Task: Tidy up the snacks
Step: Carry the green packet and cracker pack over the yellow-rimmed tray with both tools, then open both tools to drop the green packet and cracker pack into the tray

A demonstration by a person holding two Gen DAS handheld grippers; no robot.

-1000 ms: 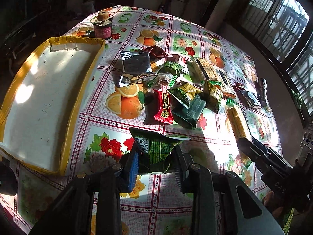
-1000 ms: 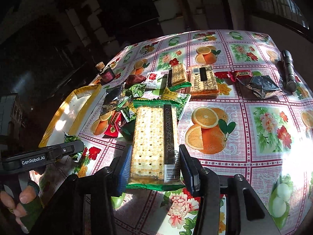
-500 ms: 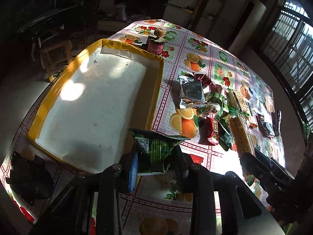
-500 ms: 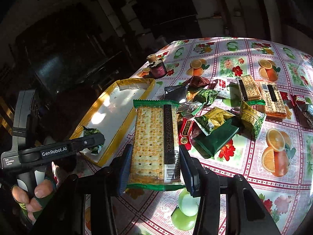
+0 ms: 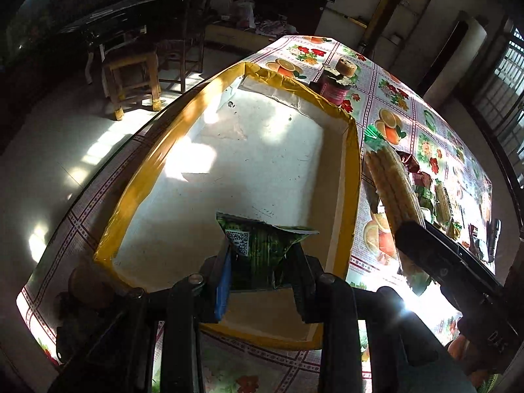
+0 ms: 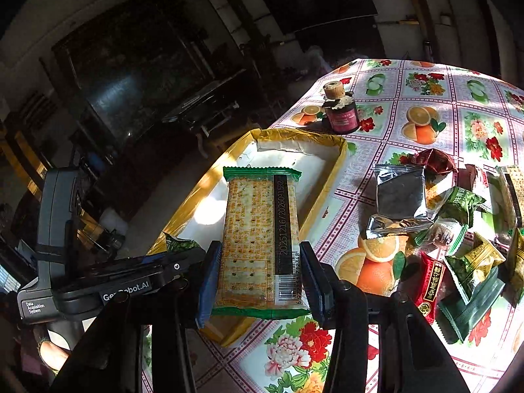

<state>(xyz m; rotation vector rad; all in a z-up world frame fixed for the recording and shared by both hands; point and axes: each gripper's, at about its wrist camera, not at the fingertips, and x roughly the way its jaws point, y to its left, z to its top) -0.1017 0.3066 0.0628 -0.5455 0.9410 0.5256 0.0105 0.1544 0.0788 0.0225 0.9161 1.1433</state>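
My left gripper (image 5: 260, 262) is shut on a small green snack packet (image 5: 258, 249) and hangs over the near end of the shallow white box with yellow-taped rim (image 5: 352, 150). My right gripper (image 6: 258, 271) is shut on a long cracker pack (image 6: 260, 235) with green ends, held over the box's near right edge (image 6: 321, 203). In the left wrist view the cracker pack (image 5: 393, 186) and the right gripper's body show beside the box. The left gripper (image 6: 183, 255) with its green packet (image 6: 180, 245) shows in the right wrist view. The box holds nothing.
A pile of loose snack packets (image 6: 458, 229) lies on the fruit-print tablecloth (image 6: 425, 124) right of the box. A dark jar with a cork lid (image 6: 340, 111) stands just beyond the box. A wooden stool (image 5: 134, 78) and the floor lie past the table's left edge.
Both grippers have swung left from over the snack pile to the box, each still carrying its packet. The green packet now hangs over the box floor and the cracker pack over its edge.
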